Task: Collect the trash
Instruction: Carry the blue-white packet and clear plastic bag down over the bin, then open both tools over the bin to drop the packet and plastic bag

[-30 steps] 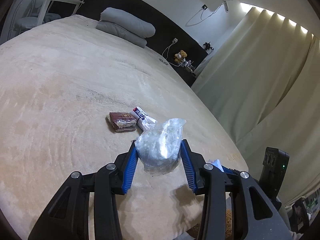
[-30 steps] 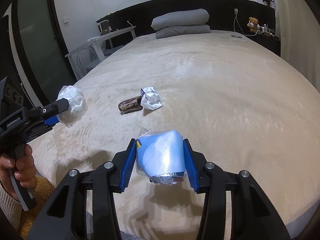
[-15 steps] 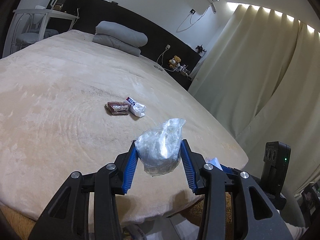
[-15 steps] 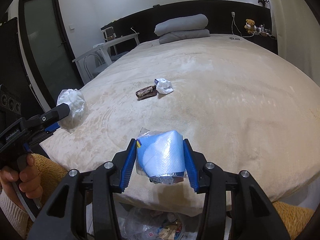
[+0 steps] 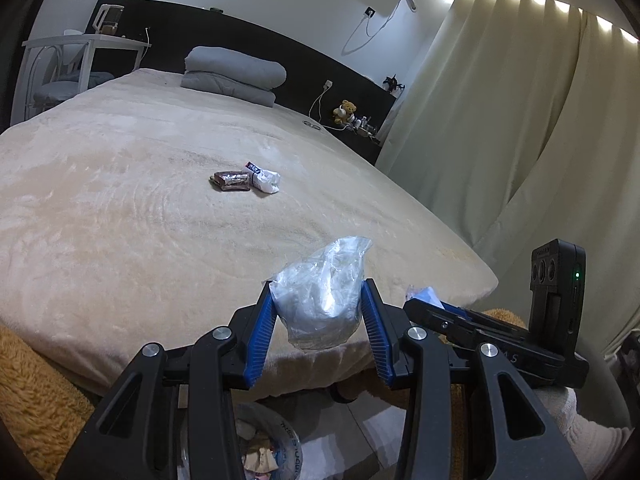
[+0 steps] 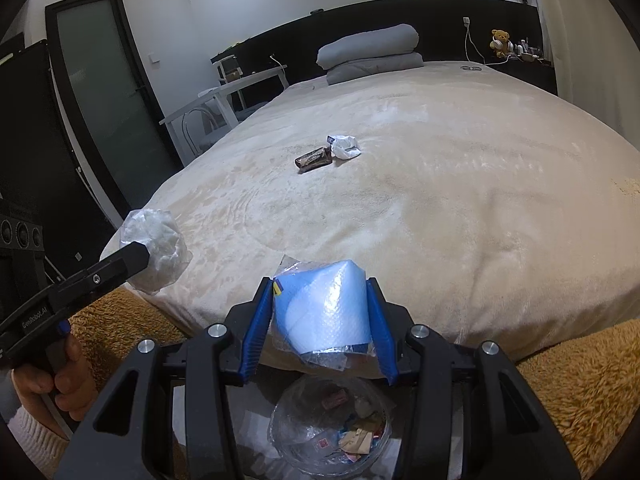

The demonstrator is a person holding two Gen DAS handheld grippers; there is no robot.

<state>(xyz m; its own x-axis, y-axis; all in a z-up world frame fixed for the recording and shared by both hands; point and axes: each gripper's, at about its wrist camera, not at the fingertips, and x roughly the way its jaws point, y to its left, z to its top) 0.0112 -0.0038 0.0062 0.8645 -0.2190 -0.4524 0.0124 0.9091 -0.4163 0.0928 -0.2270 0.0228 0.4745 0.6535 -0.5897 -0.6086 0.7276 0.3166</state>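
My left gripper [image 5: 320, 316] is shut on a crumpled clear plastic bag [image 5: 322, 304], held past the foot of the bed; the bag also shows in the right wrist view [image 6: 156, 248]. My right gripper [image 6: 320, 316] is shut on a blue plastic wrapper [image 6: 320, 308], directly above a clear-lined trash bin [image 6: 332, 436] holding several scraps. The bin's edge shows under my left gripper [image 5: 272, 444]. On the bed lie a brown wrapper [image 5: 231, 181] [image 6: 314, 159] and a white crumpled wrapper [image 5: 265, 178] [image 6: 345, 147], side by side.
The beige bed [image 5: 120, 208] has grey folded bedding [image 5: 234, 74] at its head. A fuzzy orange rug [image 6: 580, 392] lies at the bed's foot. Curtains [image 5: 520, 120] hang on the right, a white desk [image 5: 80, 48] and a dark door [image 6: 104, 92] on the left.
Both grippers have pulled back from over the bed to beyond its foot, still holding their trash. The trash bin has come into view below them.
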